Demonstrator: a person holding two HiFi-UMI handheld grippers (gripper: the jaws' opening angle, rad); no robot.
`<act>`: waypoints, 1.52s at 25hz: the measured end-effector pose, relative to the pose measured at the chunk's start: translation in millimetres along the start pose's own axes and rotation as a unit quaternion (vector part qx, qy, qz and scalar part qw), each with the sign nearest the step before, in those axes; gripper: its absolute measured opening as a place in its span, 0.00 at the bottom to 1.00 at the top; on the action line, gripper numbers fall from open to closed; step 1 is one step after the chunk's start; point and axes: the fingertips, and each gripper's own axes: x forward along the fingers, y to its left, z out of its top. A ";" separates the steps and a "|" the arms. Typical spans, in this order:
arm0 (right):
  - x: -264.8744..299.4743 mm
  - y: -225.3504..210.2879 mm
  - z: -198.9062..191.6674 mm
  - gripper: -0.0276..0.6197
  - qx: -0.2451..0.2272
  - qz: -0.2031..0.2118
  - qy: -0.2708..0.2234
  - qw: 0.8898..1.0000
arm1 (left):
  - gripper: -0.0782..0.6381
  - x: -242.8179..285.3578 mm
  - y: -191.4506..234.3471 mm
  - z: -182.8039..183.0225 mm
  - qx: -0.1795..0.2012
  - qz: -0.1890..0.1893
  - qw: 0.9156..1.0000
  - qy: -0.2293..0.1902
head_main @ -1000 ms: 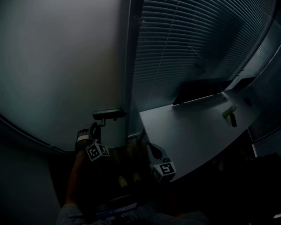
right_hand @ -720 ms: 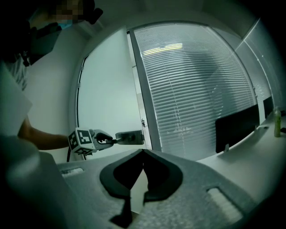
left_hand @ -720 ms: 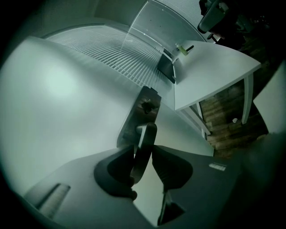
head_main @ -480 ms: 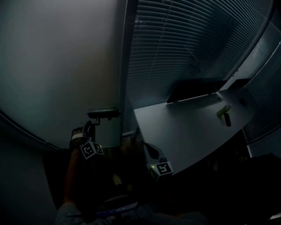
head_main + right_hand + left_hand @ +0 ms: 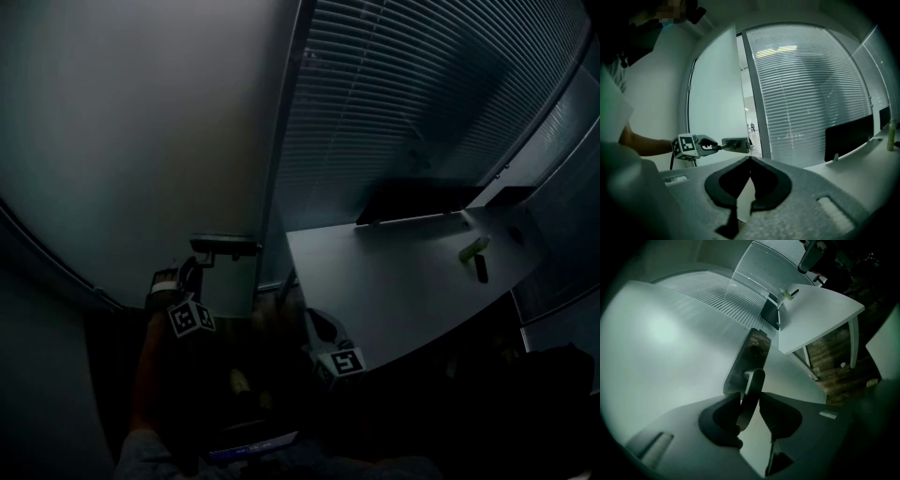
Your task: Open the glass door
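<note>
The frosted glass door (image 5: 141,141) fills the left of the head view, with a metal lever handle (image 5: 225,247) near its right edge. My left gripper (image 5: 199,269) is shut on that handle. In the left gripper view the lever (image 5: 753,387) stands pinched between the two pads, below its mounting plate (image 5: 749,355). The right gripper view shows the left gripper (image 5: 710,146) holding the handle (image 5: 736,144), and a narrow gap between the door's edge and the frame with a lit corridor (image 5: 751,119) behind. My right gripper (image 5: 750,160) is shut on nothing and hangs low, right of the door (image 5: 317,328).
A glass wall with slatted blinds (image 5: 422,94) stands right of the door frame. In front of it a white desk (image 5: 394,291) carries a dark monitor (image 5: 422,200), a green bottle (image 5: 472,249) and a small dark object (image 5: 481,269). Dark wooden floor lies below.
In the head view the left gripper and the handle it holds have drifted slightly left. The right gripper has shifted a little left and lower. Both grips look unchanged.
</note>
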 end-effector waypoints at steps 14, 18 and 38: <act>-39.9 31.7 -12.5 0.05 -0.009 -0.017 -0.002 1.000 | 0.29 -30.1 -18.4 -11.0 0.003 -0.028 0.999 -0.031; -57.0 42.7 -14.9 0.05 0.000 -0.043 -0.011 0.999 | 0.29 -40.8 -22.7 -15.3 0.020 -0.031 0.999 -0.037; -130.3 75.7 -24.1 0.05 0.012 -0.128 -0.040 0.991 | 0.29 -86.3 -42.3 -23.7 0.040 -0.063 0.996 -0.058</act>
